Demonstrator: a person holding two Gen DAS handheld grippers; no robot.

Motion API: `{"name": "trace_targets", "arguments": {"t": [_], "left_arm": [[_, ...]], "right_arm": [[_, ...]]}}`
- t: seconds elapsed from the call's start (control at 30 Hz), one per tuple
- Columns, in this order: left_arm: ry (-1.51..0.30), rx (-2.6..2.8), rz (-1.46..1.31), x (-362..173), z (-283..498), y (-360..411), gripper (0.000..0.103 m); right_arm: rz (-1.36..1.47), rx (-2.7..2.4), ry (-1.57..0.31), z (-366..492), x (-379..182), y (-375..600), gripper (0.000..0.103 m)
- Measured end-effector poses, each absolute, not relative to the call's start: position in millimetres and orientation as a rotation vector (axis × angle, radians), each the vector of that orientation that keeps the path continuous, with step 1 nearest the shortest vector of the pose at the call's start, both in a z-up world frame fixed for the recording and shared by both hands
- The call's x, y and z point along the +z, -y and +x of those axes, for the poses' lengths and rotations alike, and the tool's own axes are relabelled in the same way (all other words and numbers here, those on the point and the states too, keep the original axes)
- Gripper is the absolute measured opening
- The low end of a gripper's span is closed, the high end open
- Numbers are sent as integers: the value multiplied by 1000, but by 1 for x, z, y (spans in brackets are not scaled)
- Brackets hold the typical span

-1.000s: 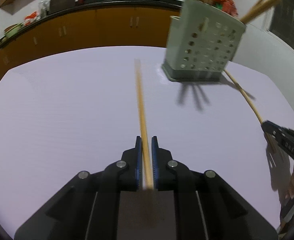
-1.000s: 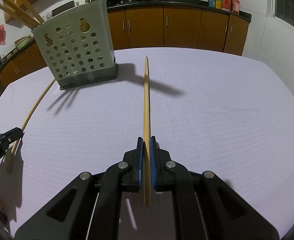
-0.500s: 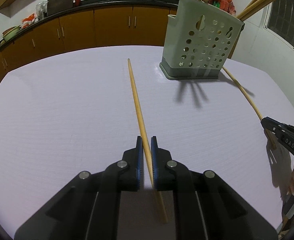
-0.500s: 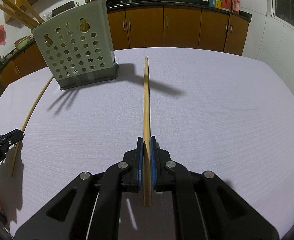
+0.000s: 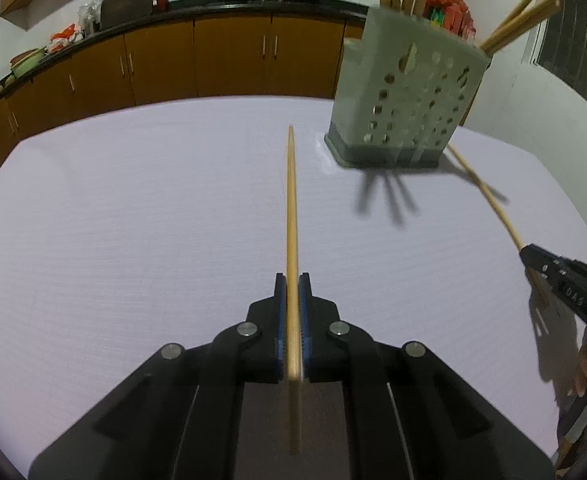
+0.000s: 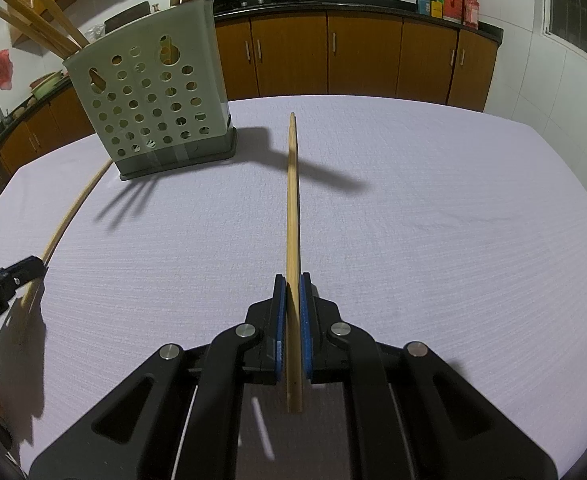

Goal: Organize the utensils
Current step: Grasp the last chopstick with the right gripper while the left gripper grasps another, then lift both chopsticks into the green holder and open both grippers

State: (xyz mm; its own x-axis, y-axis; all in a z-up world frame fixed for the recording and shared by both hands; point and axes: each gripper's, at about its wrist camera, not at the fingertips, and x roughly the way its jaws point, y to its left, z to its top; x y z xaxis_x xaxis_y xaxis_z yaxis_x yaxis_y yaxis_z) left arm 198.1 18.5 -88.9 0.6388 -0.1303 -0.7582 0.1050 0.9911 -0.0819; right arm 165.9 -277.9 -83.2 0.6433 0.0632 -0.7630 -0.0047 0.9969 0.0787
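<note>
The left gripper (image 5: 292, 280) is clamped on a chopstick (image 5: 291, 216), blue pads (image 5: 279, 312) pressed to either side of it. The stick points forward over the white table (image 5: 133, 220), its tip short of the holder (image 5: 403, 104). The right gripper (image 6: 292, 280) pinches its own chopstick (image 6: 292, 200) the same way, the stick running straight ahead and casting a shadow to the right. The perforated grey-green holder stands upright on the table with several chopsticks (image 6: 41, 28) leaning out of its top. In the right view it sits ahead and to the left; in the left view, ahead and to the right. Each gripper shows at the edge of the other's view, stick tip reaching beside the holder's base
</note>
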Motion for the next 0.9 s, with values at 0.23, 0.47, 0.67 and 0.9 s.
{"name": "trace_targets", "arguments": {"t": [0.23, 0.47, 0.67, 0.9], "left_arm": [[-715, -157, -29, -37, 184, -26, 7], [-569, -180, -32, 16, 174, -28, 7], [-489, -207, -37, 49, 172, -26, 7], [-433, -249, -45, 73, 170, -18, 7]], "right_arm": [[80, 32, -716, 155, -39, 285, 8], [91, 41, -558, 147, 14, 288, 8], [109, 63, -471, 144, 43, 287, 7], [127, 104, -393, 141, 72, 280, 8]]}}
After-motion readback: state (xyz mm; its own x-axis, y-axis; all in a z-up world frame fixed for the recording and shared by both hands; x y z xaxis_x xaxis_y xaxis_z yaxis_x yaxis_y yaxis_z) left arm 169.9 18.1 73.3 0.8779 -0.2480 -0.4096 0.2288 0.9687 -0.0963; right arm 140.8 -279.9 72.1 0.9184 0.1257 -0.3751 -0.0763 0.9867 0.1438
